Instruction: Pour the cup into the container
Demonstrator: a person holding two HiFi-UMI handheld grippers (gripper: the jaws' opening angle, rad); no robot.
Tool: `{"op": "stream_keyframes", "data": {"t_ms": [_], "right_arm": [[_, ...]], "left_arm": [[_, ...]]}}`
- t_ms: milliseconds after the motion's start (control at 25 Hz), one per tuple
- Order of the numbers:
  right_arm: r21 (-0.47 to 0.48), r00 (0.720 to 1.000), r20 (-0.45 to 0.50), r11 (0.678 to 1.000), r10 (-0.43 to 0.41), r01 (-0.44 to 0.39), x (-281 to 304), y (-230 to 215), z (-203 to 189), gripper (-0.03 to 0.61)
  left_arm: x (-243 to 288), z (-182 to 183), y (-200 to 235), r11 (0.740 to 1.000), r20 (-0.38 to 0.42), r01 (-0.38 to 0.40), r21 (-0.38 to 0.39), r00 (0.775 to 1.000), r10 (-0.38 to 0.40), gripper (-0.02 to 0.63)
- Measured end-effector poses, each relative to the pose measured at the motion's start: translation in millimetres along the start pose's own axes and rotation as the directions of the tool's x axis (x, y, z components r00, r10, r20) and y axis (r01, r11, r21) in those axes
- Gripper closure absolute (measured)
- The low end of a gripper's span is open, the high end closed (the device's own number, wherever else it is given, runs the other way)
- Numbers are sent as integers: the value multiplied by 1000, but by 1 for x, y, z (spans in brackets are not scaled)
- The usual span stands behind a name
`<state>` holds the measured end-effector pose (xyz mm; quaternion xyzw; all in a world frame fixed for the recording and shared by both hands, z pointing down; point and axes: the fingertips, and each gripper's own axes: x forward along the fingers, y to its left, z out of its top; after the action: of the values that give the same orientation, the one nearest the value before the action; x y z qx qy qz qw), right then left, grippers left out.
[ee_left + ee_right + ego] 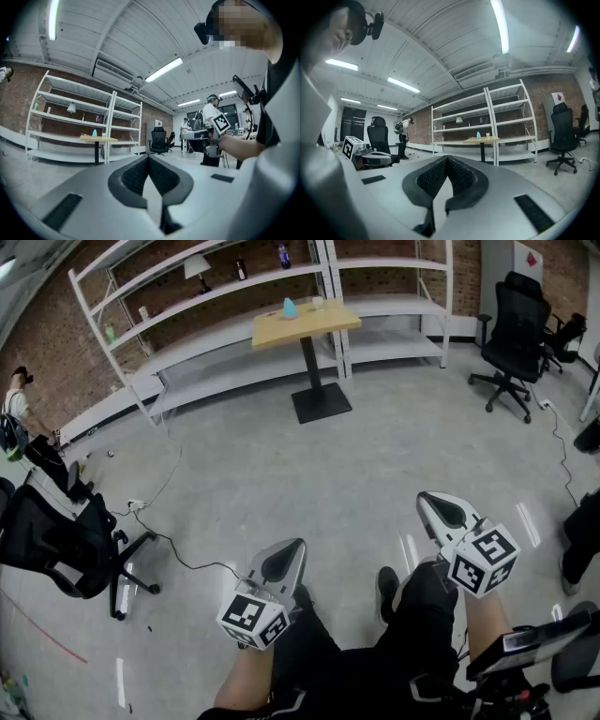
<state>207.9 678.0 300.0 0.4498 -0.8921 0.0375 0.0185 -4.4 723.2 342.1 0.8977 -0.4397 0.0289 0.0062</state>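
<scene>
A small wooden table (305, 322) stands far off by the shelves. On it are a blue container (290, 307) and a white cup (318, 303), both tiny at this distance. My left gripper (281, 563) and right gripper (441, 512) are held level above the person's knees, several steps short of the table. Both are shut with nothing between the jaws. The left gripper view shows the table (98, 138) with the blue container (94, 133) beyond the shut gripper (149, 159). In the right gripper view the table (480, 140) and cup (487, 135) sit past the shut gripper (448, 160).
White shelving (216, 296) lines the brick wall behind the table. Black office chairs stand at the right (516, 334) and the left (66, 540). Cables (169, 540) trail over the grey floor. A person (402, 136) stands in the distance.
</scene>
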Motion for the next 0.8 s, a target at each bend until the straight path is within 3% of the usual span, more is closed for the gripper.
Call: {"op": "stream_keyframes", "data": {"t_ms": [120,280,800], "right_arm": [[-5,1000,-4,1000,2,-2,-6,0,-3,577],[-5,1000,3,1000,4,-4,-6,1,-1,577],[10,999,17,999,34,-34,-7,5,-1,577]], "left_arm": [[6,9,-19,999,7,35,42,999,-35,621],[10,17,-15,998,42,47,-32,998,-46,621],[17,-1,-21,996,6,74,-47,997,-73,621]]}}
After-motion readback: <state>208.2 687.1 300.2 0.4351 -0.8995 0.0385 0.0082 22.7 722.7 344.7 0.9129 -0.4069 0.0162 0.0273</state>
